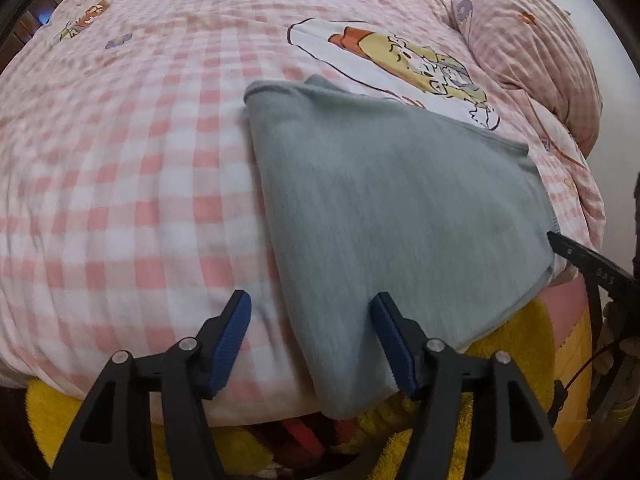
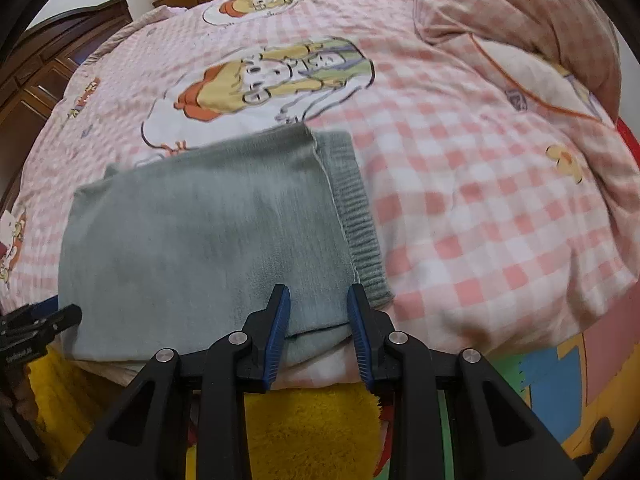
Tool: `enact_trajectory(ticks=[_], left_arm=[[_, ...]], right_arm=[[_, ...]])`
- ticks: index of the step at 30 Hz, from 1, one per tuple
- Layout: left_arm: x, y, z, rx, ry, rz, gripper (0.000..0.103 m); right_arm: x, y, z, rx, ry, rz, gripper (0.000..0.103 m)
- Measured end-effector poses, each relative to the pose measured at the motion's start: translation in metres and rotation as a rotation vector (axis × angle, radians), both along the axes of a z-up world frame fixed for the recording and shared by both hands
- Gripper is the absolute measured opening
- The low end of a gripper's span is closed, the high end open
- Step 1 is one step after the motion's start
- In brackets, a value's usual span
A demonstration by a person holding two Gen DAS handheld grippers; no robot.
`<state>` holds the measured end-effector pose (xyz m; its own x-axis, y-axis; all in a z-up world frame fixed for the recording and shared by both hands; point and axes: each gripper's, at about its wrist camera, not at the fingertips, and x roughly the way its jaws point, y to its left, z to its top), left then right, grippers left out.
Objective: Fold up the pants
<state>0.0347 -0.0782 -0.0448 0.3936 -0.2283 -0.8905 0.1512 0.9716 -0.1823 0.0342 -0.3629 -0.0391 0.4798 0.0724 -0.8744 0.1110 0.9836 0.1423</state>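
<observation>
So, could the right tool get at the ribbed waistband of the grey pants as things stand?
Probably yes. The right tool is open, its fingertips over the near edge of the grey pants, and the ribbed waistband lies just to the right with nothing on it or in between.

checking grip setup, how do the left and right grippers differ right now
The left gripper stands wider open than the right gripper. The left straddles the side edge of the grey pants, one finger over the checked quilt; the right sits by the ribbed waistband corner. Both are open, holding nothing, with blue-padded black fingers.
</observation>
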Motion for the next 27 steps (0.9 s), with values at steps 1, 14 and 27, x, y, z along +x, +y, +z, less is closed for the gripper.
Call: enact_trajectory(ticks=[1,14,27], left_arm=[[-0.002,-0.001,0.000,0.007,-0.007,-0.008,0.068],[-0.009,0.015,0.011,-0.004,-0.031,-0.009,0.068],[-0.001,0.050,0.032,-0.096,-0.071,-0.042,0.068]], right_arm=[[-0.001,0.000,-0.002,0.002,-0.004,-0.003,0.031],[-0.017,0.023,0.031,-0.034,0.006,-0.037,0.031],[-0.034,0.122,0.046,0.032,0.064,0.074,0.031]])
